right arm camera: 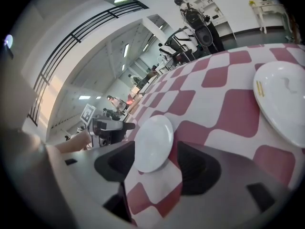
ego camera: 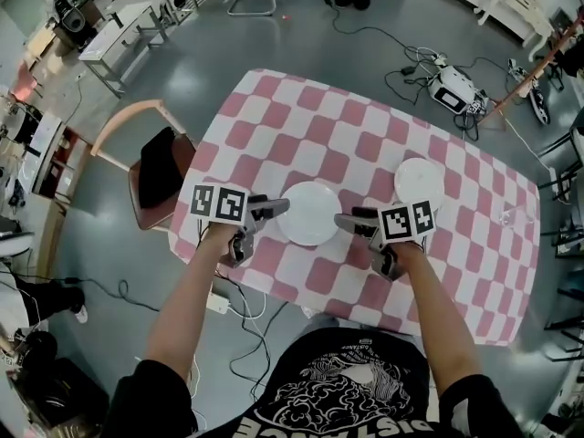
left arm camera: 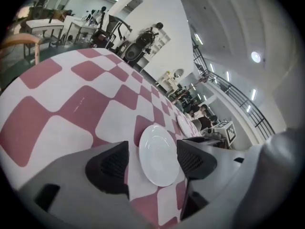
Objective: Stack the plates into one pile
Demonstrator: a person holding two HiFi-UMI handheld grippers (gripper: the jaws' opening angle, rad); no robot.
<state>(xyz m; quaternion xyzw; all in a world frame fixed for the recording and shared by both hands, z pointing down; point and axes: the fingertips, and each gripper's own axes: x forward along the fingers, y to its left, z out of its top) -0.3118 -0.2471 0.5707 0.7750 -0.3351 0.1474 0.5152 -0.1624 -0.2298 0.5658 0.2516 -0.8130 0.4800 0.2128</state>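
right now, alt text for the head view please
A person holds the left tongs and right tongs, both open, either side of a white plate on a pink-checked table. A second plate lies further right; a chair stands left of the table.

Worktop cloth (ego camera: 347,135): dusty-red and white checks. Near plate (ego camera: 309,213) plain white. Far plate (ego camera: 419,182) white, with a small yellow mark showing in the right gripper view. Left gripper (ego camera: 274,208) and right gripper (ego camera: 347,219): grey bodies, black ribbed pads (left arm camera: 112,166), white cubes with black square markers. Floor (ego camera: 274,53) grey. Chair (ego camera: 119,121): pale wood frame, reddish-brown seat. Shirt (ego camera: 351,386) black with white print.
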